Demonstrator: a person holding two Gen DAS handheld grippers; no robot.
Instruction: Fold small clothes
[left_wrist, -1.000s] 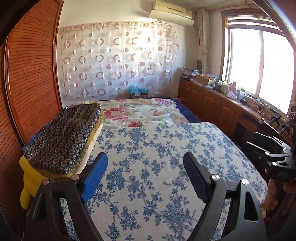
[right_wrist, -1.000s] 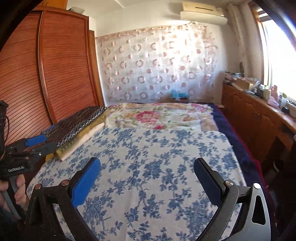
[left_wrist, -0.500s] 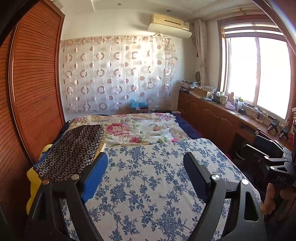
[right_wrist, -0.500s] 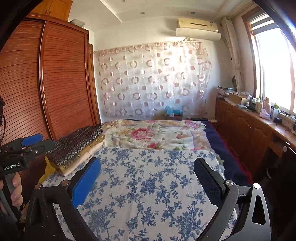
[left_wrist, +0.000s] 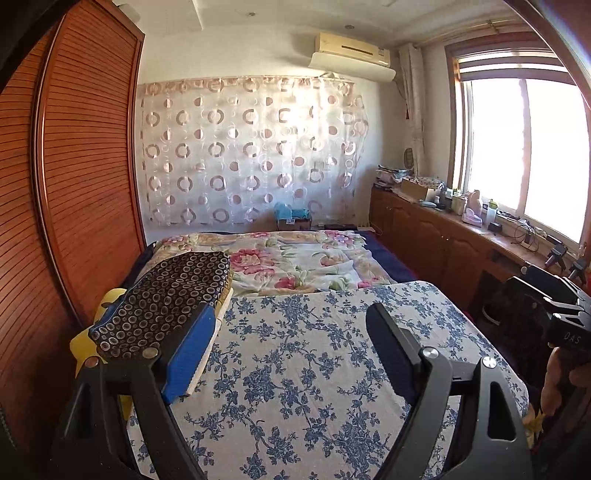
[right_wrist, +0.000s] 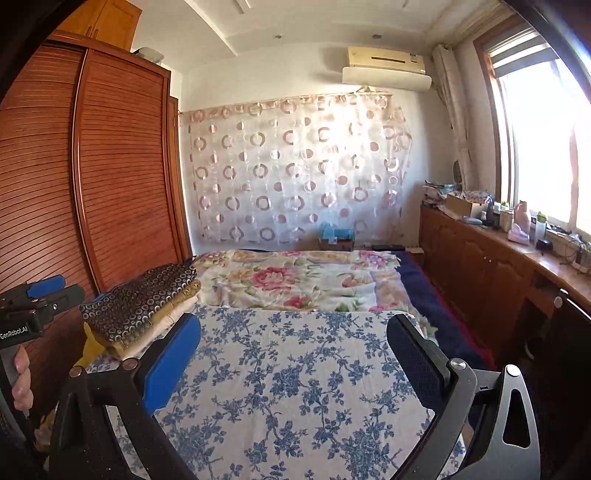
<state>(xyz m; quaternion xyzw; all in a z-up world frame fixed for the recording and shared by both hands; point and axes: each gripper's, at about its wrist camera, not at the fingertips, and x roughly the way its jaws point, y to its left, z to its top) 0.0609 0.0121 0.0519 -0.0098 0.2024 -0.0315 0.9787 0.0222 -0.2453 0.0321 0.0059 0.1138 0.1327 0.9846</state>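
A stack of folded clothes (left_wrist: 166, 302), topped by a dark cloth with ring dots over yellow and white layers, lies on the left side of the bed; it also shows in the right wrist view (right_wrist: 144, 302). My left gripper (left_wrist: 291, 343) is open and empty, held above the blue-flowered sheet (left_wrist: 314, 369), with its left finger just in front of the stack. My right gripper (right_wrist: 295, 354) is open and empty above the same sheet (right_wrist: 288, 369). Each gripper shows at the edge of the other's view, the right one (left_wrist: 554, 314) and the left one (right_wrist: 33, 306).
A pink-flowered quilt (left_wrist: 295, 258) covers the far half of the bed. A wooden wardrobe (left_wrist: 74, 184) stands close on the left. A low wooden cabinet (left_wrist: 443, 240) with clutter runs under the window on the right. A circle-patterned curtain (left_wrist: 251, 147) hangs on the back wall.
Both grippers have tilted up and drawn back, so the bed sits lower in view and more wall and ceiling show. Both stay open and empty.
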